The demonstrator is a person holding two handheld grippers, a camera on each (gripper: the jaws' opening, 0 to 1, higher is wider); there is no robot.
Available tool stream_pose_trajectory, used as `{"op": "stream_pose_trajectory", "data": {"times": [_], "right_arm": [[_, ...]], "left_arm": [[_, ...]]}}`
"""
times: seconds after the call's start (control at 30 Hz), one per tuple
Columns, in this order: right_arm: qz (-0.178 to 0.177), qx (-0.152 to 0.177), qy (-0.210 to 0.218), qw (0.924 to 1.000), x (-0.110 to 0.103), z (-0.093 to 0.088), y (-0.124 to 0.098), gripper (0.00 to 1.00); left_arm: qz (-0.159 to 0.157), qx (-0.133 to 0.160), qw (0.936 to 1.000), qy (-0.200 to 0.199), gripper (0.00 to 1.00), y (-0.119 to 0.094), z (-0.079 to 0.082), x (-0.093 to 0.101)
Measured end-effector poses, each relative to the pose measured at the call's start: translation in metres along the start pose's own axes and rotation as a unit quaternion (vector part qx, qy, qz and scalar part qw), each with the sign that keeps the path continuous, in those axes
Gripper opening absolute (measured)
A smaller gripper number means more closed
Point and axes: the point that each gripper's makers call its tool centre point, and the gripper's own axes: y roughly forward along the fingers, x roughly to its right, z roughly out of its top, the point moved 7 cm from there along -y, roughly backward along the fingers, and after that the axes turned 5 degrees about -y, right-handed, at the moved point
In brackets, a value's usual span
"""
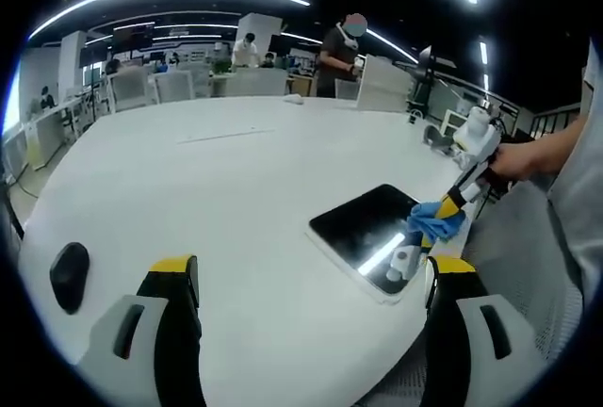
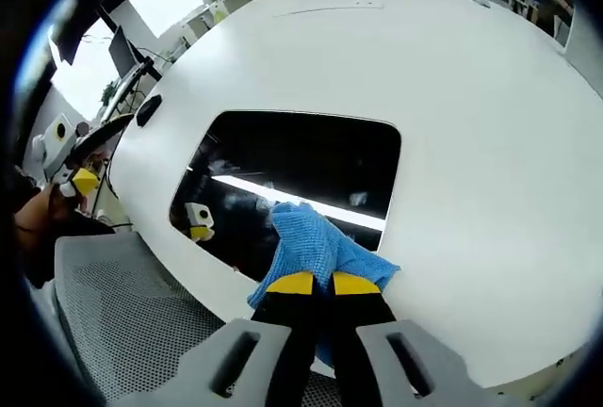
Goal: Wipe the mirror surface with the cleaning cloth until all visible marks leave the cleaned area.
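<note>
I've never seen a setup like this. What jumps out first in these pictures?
A bright blue cleaning cloth, pinched in the right gripper, pressed onto a dark mirror lying flat near the edge of a big white table. The left gripper hangs open above the table, beside a small black object.

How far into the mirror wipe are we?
Done: the right claw is shut on the blue microfibre cleaning cloth and has it pressed on the near edge of the dark rectangular mirror. In hand: wiping that near edge. Left: most of the glass, and a few pale smudges show near the reflected light strip. The left claw hangs open over the round white table.
</note>
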Motion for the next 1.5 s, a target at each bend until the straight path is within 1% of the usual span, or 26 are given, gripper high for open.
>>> {"op": "stream_pose_trajectory", "data": {"times": [0.27, 0.43, 0.53, 0.8, 0.97, 1.17, 1.5], "right_arm": [[0.002, -0.002, -0.010, 0.9999, 0.001, 0.005, 0.003, 0.00], [-0.001, 0.002, -0.014, 0.9999, 0.003, 0.012, 0.006, 0.00], [-0.003, 0.003, -0.018, 0.9998, 0.005, 0.017, 0.007, 0.00], [-0.010, 0.007, -0.024, 0.9996, 0.013, 0.032, 0.013, 0.00], [-0.015, 0.010, -0.029, 0.9994, 0.017, 0.040, 0.016, 0.00], [-0.020, 0.011, -0.030, 0.9993, 0.024, 0.053, 0.021, 0.00], [-0.034, 0.016, -0.050, 0.9980, 0.033, 0.073, 0.028, 0.00]], "left_arm": [[0.004, 0.004, 1.0000, -0.002, 0.99, -0.001, 0.002, -0.001], [0.002, 0.004, 1.0000, 0.005, 0.99, -0.002, 0.005, -0.002], [0.006, 0.007, 1.0000, 0.002, 0.99, -0.003, 0.006, -0.006], [0.004, 0.006, 1.0000, 0.001, 0.99, -0.001, 0.004, -0.003], [0.007, 0.004, 1.0000, -0.002, 0.99, -0.003, 0.001, -0.005], [0.006, 0.005, 1.0000, -0.003, 0.99, -0.004, 0.001, -0.004], [0.010, 0.004, 0.9999, -0.007, 0.99, -0.008, 0.003, 0.002]]}}
